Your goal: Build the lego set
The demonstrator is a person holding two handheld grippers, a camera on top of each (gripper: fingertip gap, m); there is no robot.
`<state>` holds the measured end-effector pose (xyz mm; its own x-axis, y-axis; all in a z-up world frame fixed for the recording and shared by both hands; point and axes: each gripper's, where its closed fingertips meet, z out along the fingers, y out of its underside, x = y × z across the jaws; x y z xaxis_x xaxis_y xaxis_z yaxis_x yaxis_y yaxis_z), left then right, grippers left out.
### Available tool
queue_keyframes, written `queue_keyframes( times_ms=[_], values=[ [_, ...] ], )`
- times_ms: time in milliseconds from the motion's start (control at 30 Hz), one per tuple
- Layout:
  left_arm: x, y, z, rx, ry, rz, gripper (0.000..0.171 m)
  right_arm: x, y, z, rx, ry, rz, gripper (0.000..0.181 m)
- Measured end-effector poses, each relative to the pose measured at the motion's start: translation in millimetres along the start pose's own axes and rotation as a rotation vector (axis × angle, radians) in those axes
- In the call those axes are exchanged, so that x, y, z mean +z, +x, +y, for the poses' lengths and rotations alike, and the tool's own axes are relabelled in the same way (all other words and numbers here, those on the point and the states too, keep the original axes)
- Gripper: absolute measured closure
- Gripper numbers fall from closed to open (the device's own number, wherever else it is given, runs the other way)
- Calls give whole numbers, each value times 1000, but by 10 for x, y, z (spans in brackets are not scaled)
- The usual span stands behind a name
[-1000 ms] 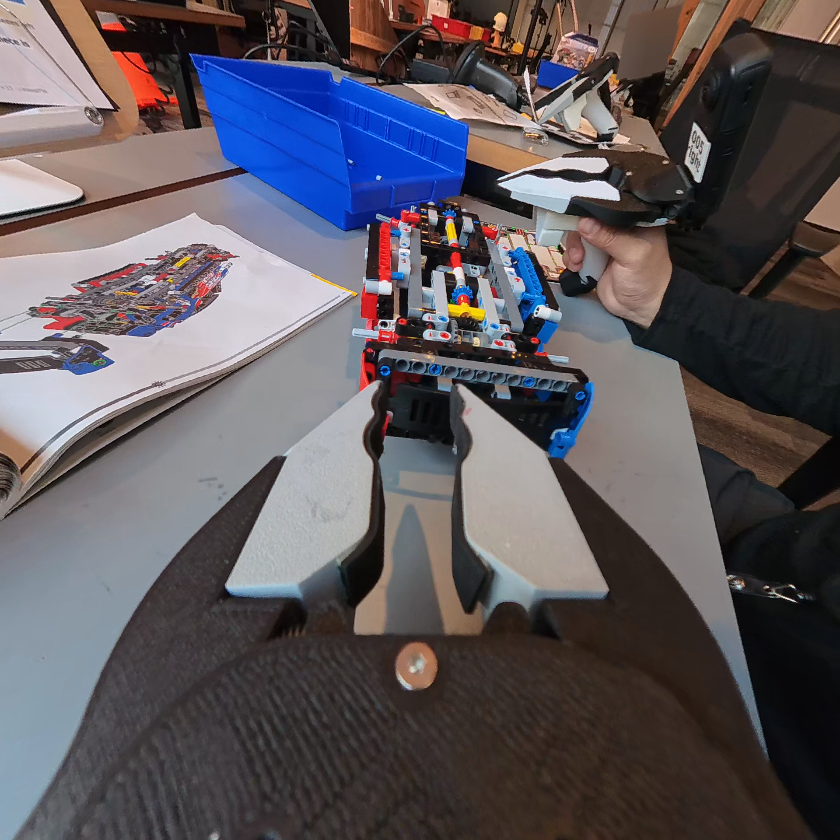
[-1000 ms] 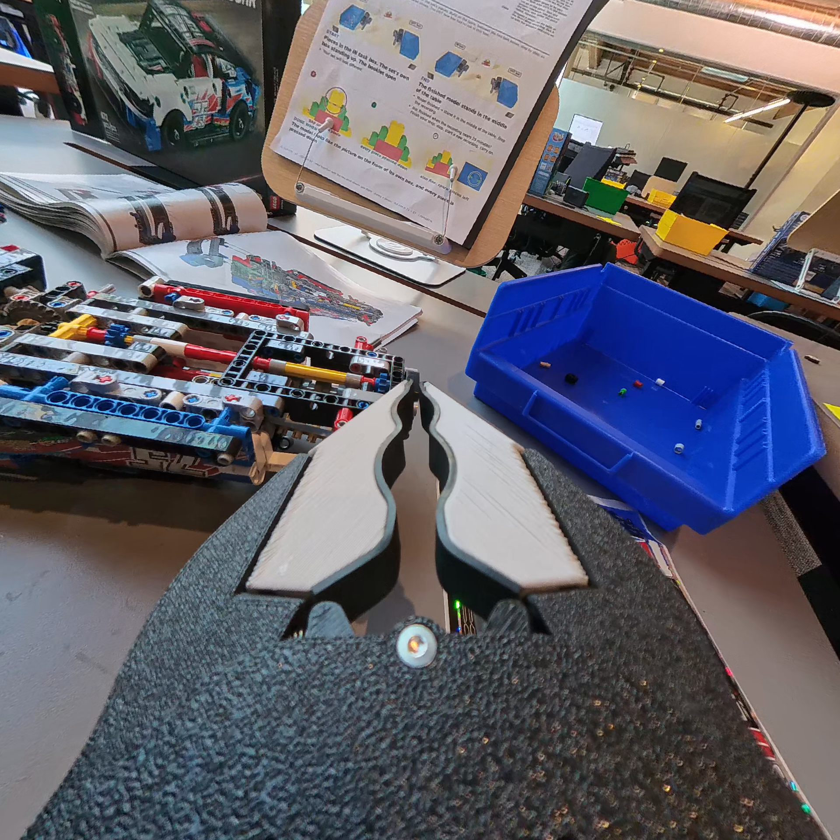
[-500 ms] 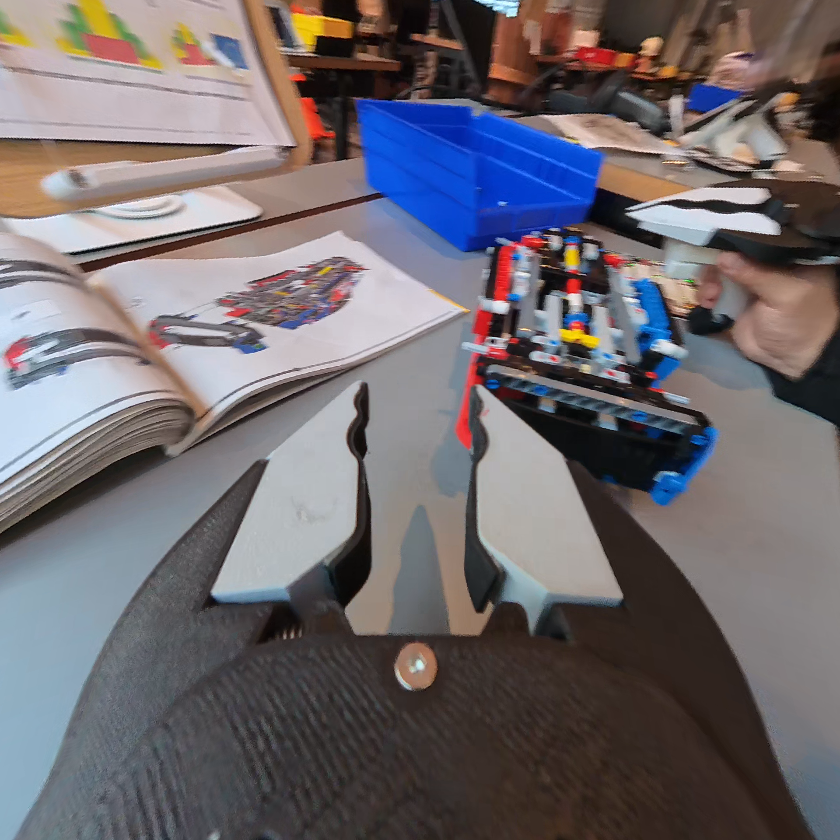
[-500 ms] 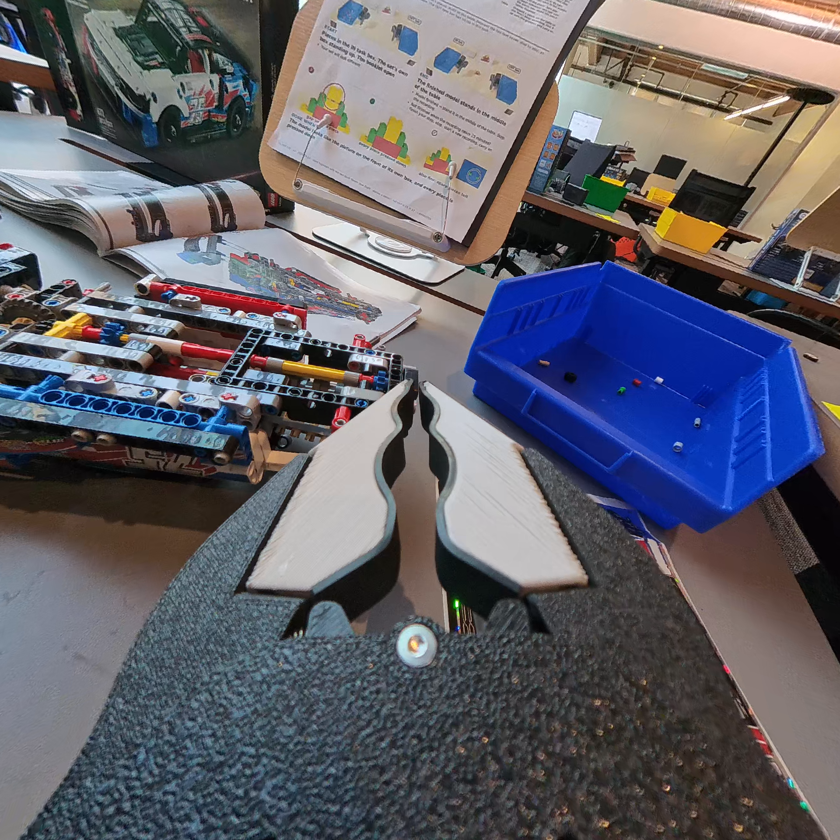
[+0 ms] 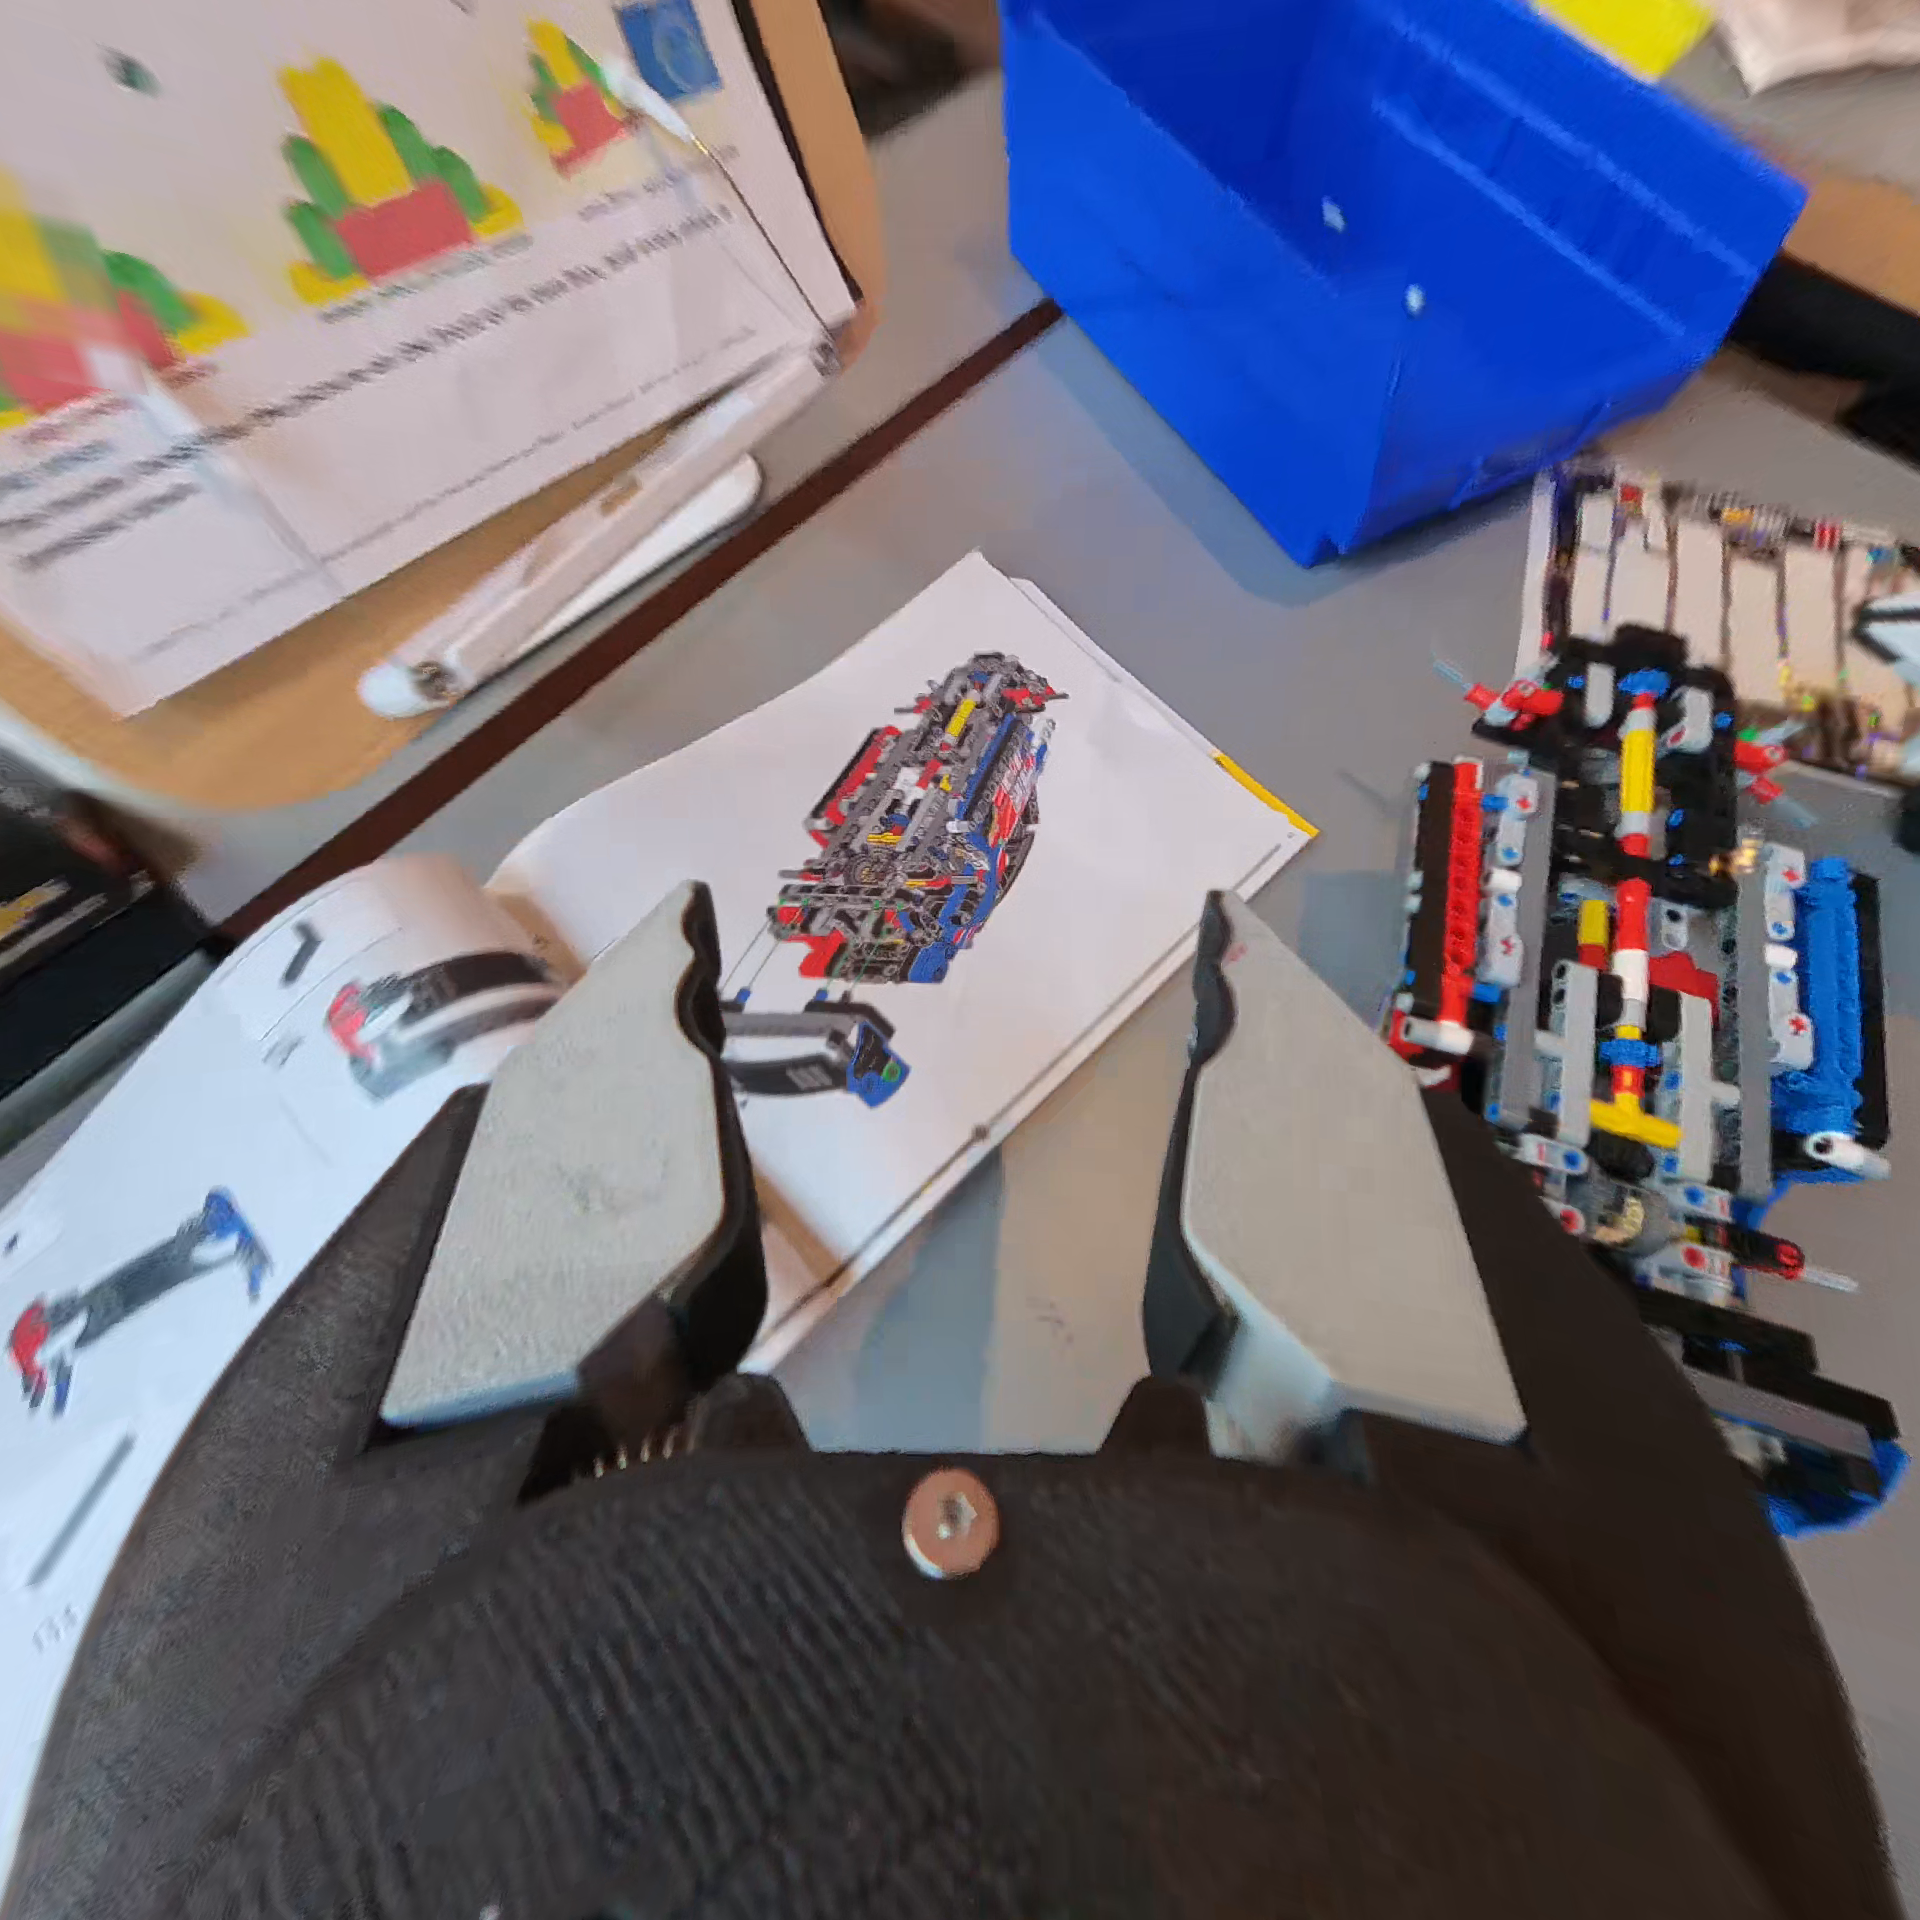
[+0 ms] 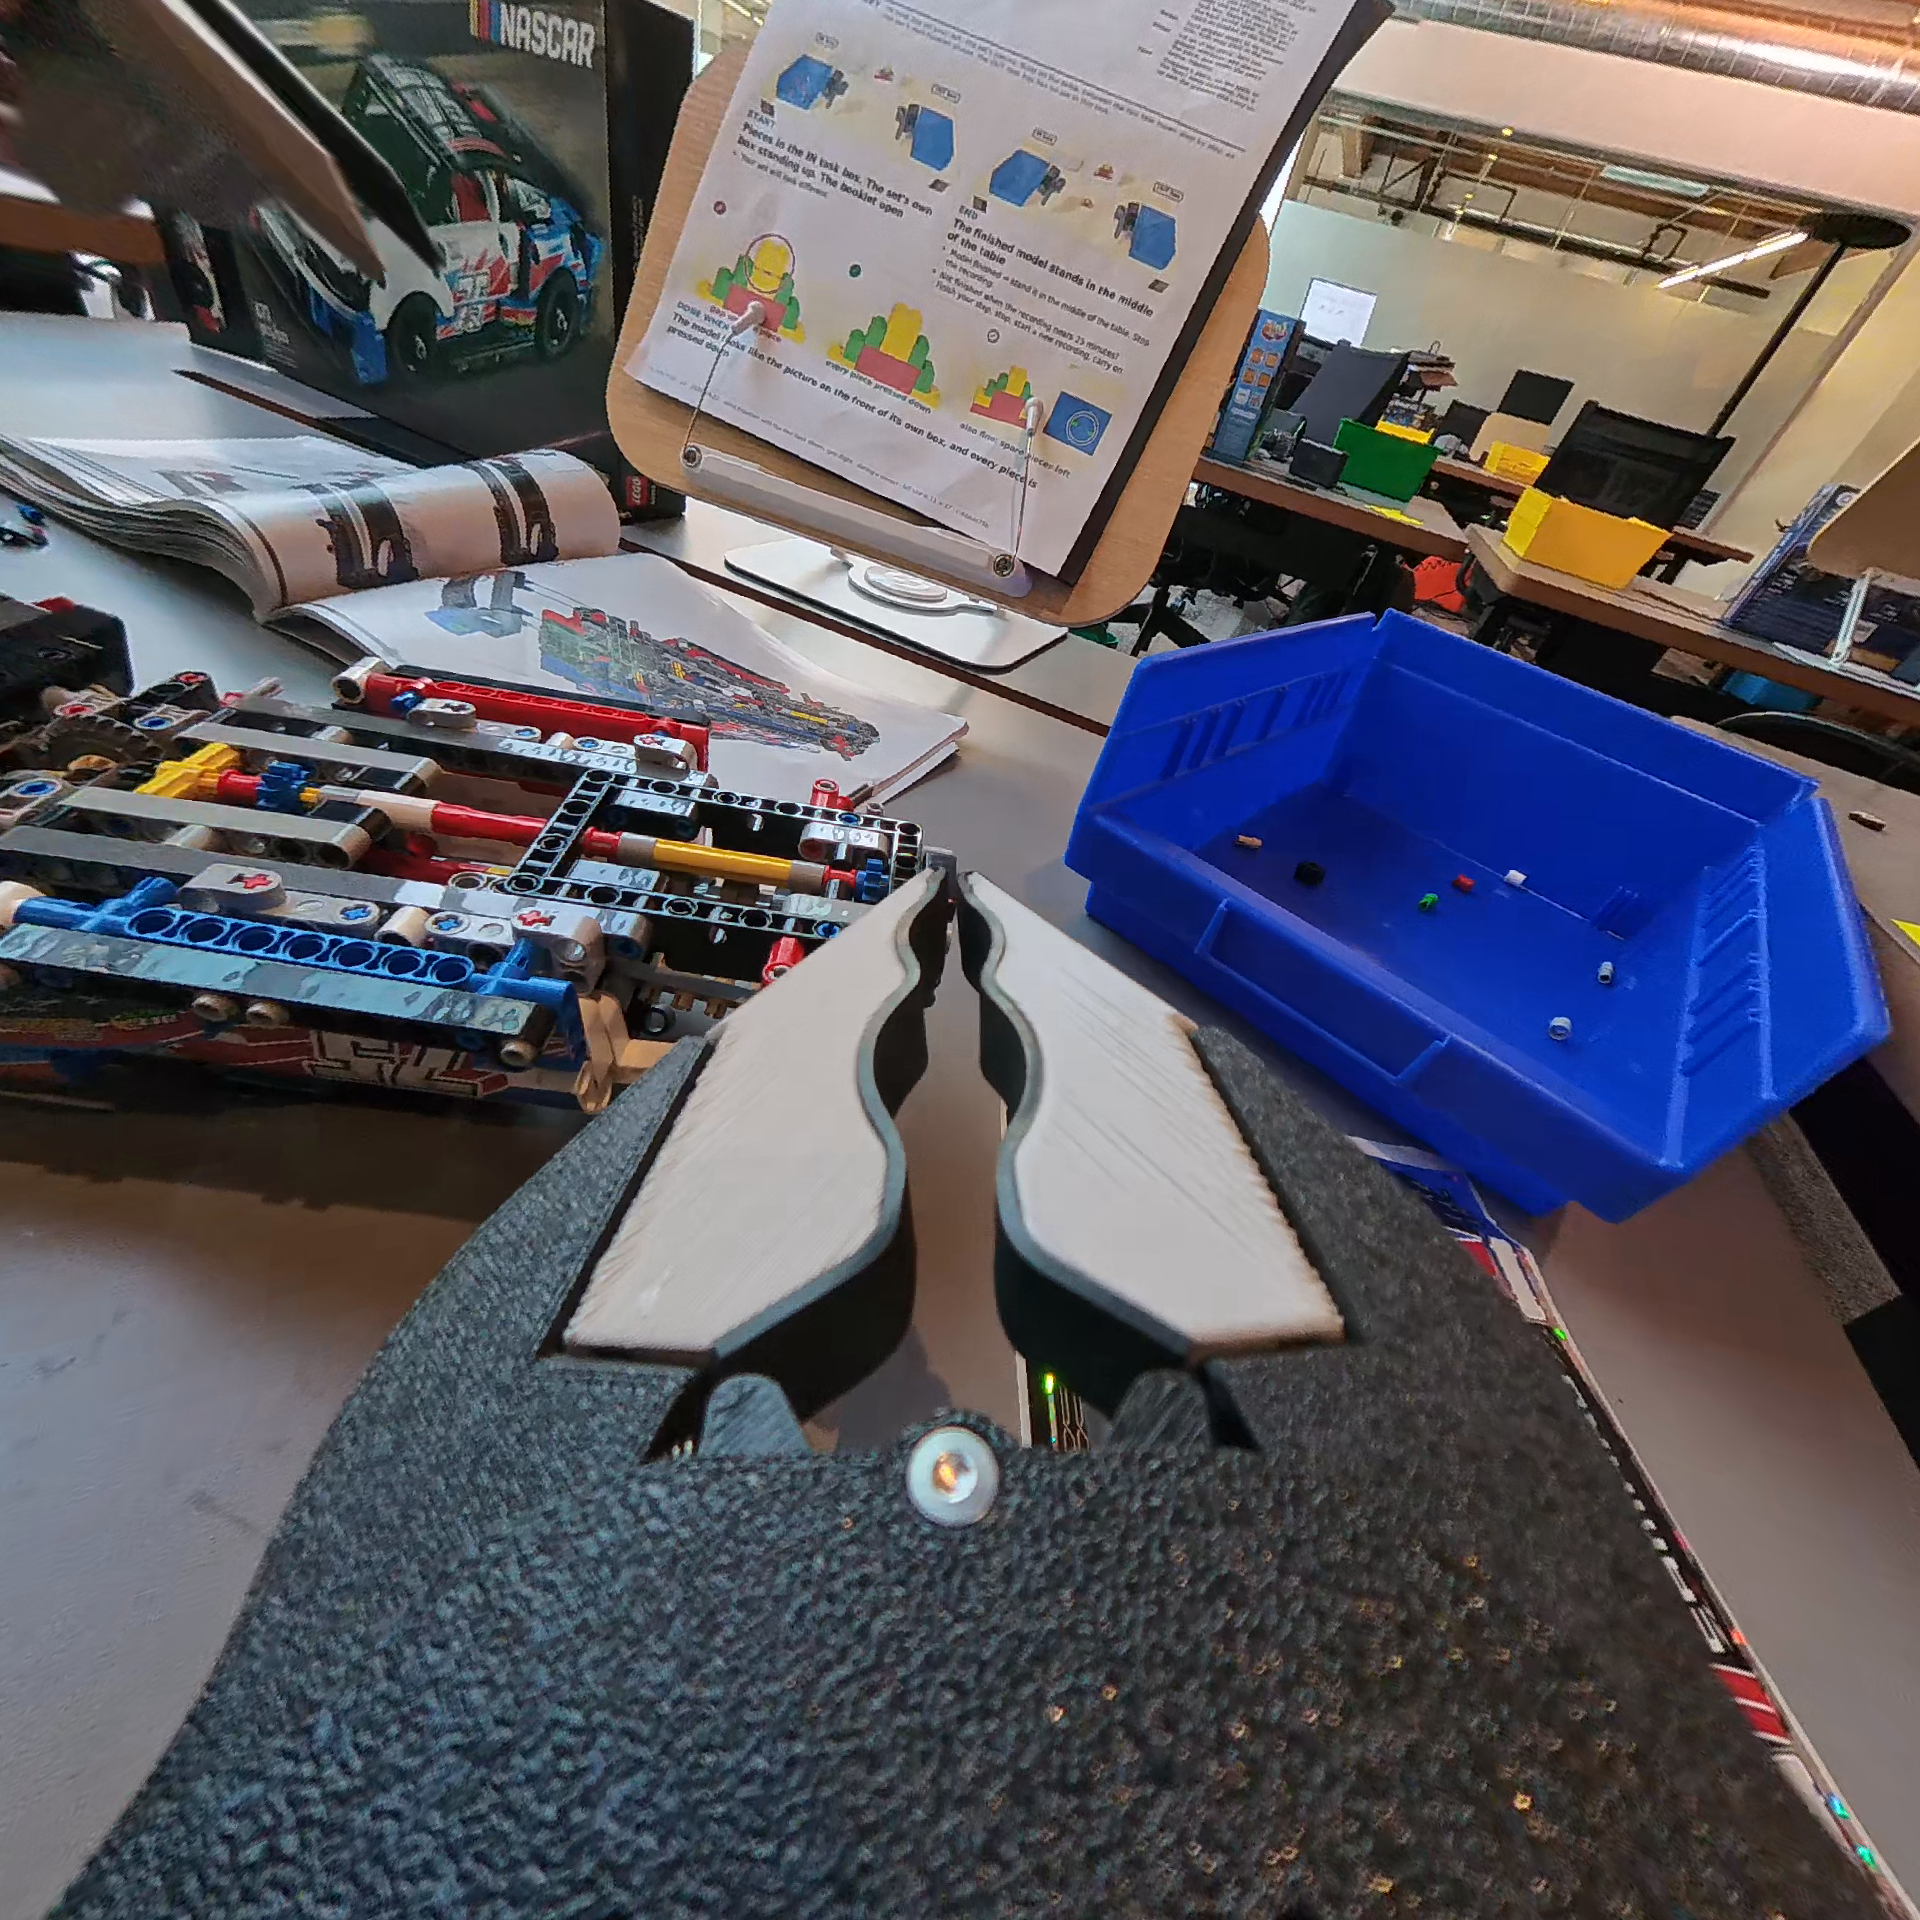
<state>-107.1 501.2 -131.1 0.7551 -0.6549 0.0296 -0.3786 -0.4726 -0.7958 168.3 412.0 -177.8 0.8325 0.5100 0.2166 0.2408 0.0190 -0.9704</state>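
The partly built lego car chassis (image 5: 1642, 987), made of black, grey, red and blue beams with yellow axles, lies on the grey table. It also shows at the left of the right wrist view (image 6: 416, 883). My left gripper (image 5: 956, 914) is wide open and empty, raised above the open instruction booklet (image 5: 1039, 831), to the left of the chassis. My right gripper (image 6: 951, 883) is shut with nothing visible between its tips, which are just right of the chassis's near end. The blue bin (image 6: 1455, 935) holds several tiny loose pieces.
A sheet on a wooden stand (image 6: 935, 260) stands behind the booklet (image 6: 675, 644). The set's box (image 6: 447, 208) is at the back left. The blue bin (image 5: 1351, 260) is beyond the chassis. A sticker sheet (image 5: 1714, 582) lies by it. The left gripper shows blurred at top left (image 6: 208, 135). The gap from one gripper's tips to the other's is roughly 30 centimetres.
My left gripper has pulled away from the chassis end, swung left and up over the booklet, and opened wide. The right gripper has stayed still and shut.
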Motion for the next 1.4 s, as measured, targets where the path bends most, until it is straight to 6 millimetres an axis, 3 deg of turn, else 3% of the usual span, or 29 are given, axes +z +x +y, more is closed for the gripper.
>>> queue_keyframes(
  times_ms=[67,200,367,433,467,667,833,967,1000,1133,1300,1367,1400],
  values=[
    [312,23,47,35,-115,67,86,-3,3,-4,4,2,-1,180],
    [841,141,364,51,-301,171,84,-10,0,-8,7,7,-5,180],
    [1196,204,674,123,-448,120,76,-9,-5,-13,15,11,-16,180],
    [1263,151,938,188,-564,68,75,-10,-9,-17,17,13,-20,180],
    [1306,149,878,145,-499,59,85,-10,-10,-18,17,14,-22,180],
    [1317,87,858,100,-470,41,96,-9,-16,-23,20,17,-27,181],
    [1328,-5,825,47,-444,-4,116,-10,-21,-23,13,16,-24,181],
    [1282,-27,845,61,-431,-8,167,-11,-22,-24,14,17,-23,181],
    [1277,-45,850,64,-422,-10,171,-12,-22,-24,14,17,-23,181],
    [1226,-79,865,-12,-423,20,171,-14,-23,-26,14,18,-24,181],
    [1120,-246,877,47,-435,-46,171,-16,-27,-29,13,19,-27,181],
    [1070,-179,844,23,-441,-11,170,-28,-22,-47,19,32,-30,181],
    [1043,-76,796,-5,-438,44,130,-26,-15,-42,28,30,-31,181]
  ],
)
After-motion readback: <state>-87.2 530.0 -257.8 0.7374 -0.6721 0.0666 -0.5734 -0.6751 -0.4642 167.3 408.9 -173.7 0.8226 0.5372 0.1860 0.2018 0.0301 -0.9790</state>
